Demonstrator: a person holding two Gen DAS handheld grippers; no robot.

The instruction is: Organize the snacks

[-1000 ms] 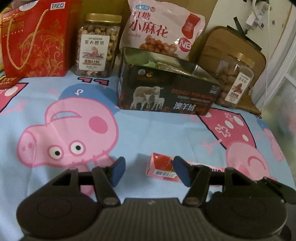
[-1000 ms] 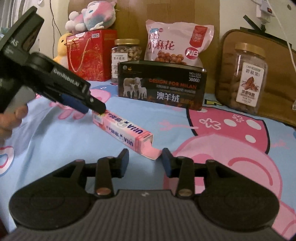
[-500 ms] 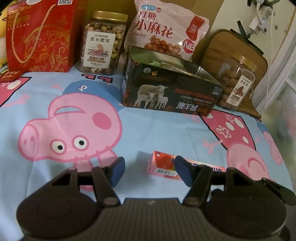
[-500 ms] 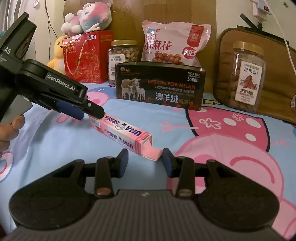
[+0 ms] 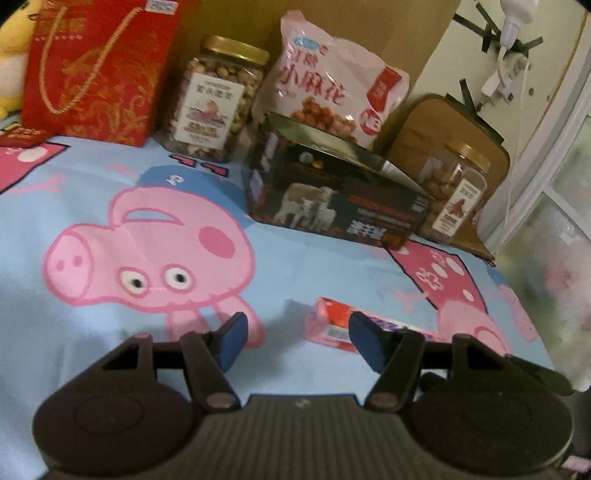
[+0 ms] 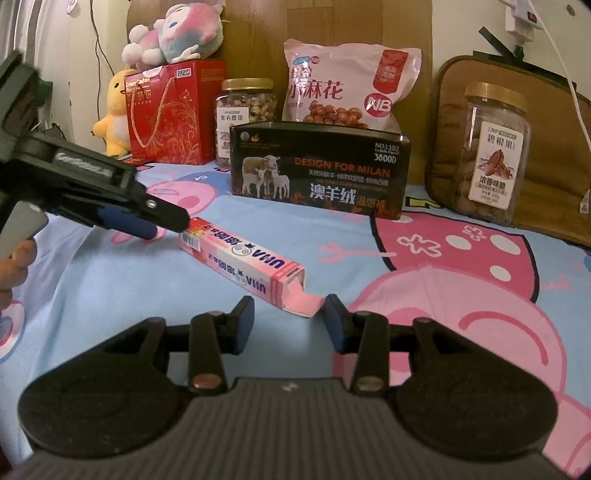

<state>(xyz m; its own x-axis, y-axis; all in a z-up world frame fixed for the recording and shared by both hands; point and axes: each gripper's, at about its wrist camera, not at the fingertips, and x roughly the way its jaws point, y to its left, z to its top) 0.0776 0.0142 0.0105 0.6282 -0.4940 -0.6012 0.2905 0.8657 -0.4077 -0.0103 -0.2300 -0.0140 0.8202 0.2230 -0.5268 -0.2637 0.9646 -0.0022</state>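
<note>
A long pink candy box [image 6: 242,260] lies flat on the blue cartoon-pig sheet, its near end flap open. In the left wrist view the pink box [image 5: 332,325] lies just ahead of my right fingertip. My left gripper [image 5: 295,338] is open and empty, hovering by the box's barcode end; it also shows in the right wrist view [image 6: 155,221]. My right gripper [image 6: 290,319] is open and empty, its jaws on either side of the open flap end. A black open tin [image 6: 319,175] stands behind the box.
Along the back stand a red gift bag [image 6: 173,114], a nut jar [image 6: 247,118], a pink snack bag [image 6: 349,88], a second nut jar [image 6: 495,151] and a brown cushion [image 6: 546,147]. Plush toys [image 6: 173,33] sit at the far left.
My left gripper has drawn back and tilted, so the tin and jars look farther away and blurred. The pink box and my right gripper have stayed about where they were.
</note>
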